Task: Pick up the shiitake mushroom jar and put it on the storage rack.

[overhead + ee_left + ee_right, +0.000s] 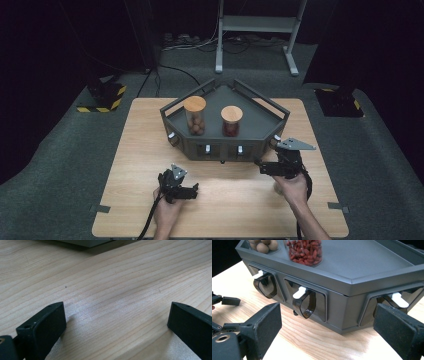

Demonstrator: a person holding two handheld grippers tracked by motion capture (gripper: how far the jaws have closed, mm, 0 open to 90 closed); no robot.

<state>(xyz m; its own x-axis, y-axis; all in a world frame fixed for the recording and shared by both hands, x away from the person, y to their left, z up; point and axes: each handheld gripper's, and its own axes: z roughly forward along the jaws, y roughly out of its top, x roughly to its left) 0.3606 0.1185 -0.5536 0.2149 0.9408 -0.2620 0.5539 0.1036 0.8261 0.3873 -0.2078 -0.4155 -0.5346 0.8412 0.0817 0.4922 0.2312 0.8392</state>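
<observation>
We hold our two grippers low over a pale wooden table (150, 150) whose grain runs in long streaks; strips of tape mark its near corners. Around it lies grey-green carpet, and beyond that the room falls into black. A grey metal stand (257, 25) with cables at its feet rises at the back, and yellow-and-black striped blocks (102, 97) sit on the floor at either side.

Our left gripper (192, 191) rests near the table's front edge, jaws spread wide with only bare wood between them. Our right gripper (261, 169) hovers just beside the front right corner of the dark grey angular rack (272, 137), jaws released and wide apart, nothing between the pads.

The rack stands on the far half of the table, well apart from our left gripper. On its top deck stand a jar of brown balls (194, 116) and a jar of red berries (231, 120), both with wooden lids. Along its front wall, smoky scoops with white handles (305, 302) sit in recesses, and one such recess faces our right gripper closely
</observation>
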